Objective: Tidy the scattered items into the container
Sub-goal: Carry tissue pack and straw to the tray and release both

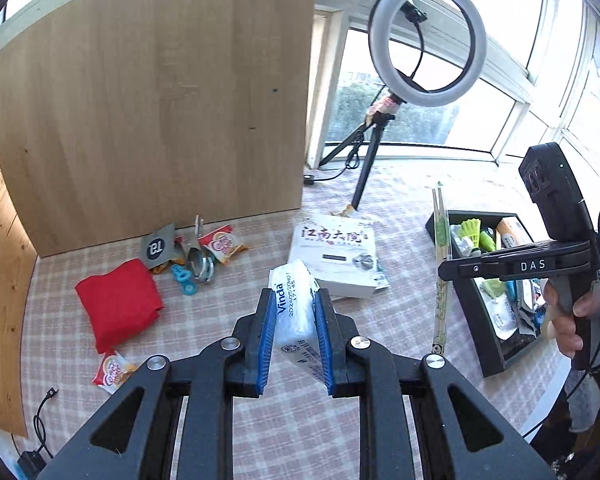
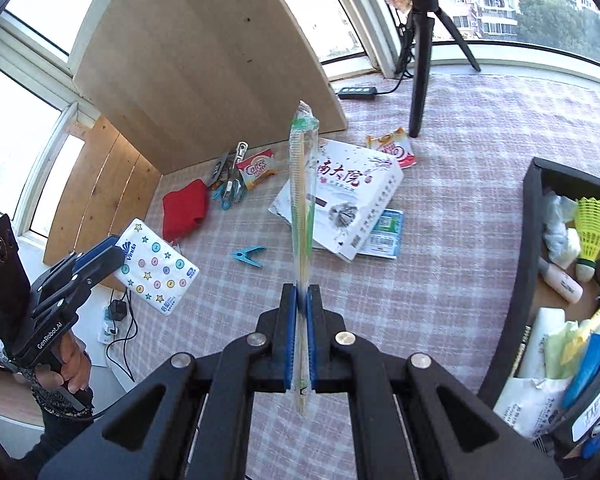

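My left gripper (image 1: 294, 298) is shut on a white Vinda tissue pack (image 1: 296, 312), held above the checked tablecloth; the right wrist view shows the same pack (image 2: 156, 268) with its star pattern. My right gripper (image 2: 301, 294) is shut on a long wrapped pair of chopsticks (image 2: 302, 200), which stands upright in the left wrist view as chopsticks (image 1: 440, 264) beside the black container (image 1: 476, 312). That container (image 2: 528, 216) holds a yellow shuttlecock (image 2: 592, 232) and several packets. Loose on the cloth lie a white box (image 1: 336, 256), a red cloth (image 1: 118, 304), coffee sachets (image 1: 222, 244) and a blue clip (image 2: 249, 255).
A wooden board (image 1: 152, 100) stands upright at the back. A ring light on a tripod (image 1: 426, 42) stands behind the white box, with its leg (image 2: 420, 80) near the box. Cables and a charger (image 2: 116, 312) lie at the table's left edge. A hand (image 1: 568, 320) holds the right gripper.
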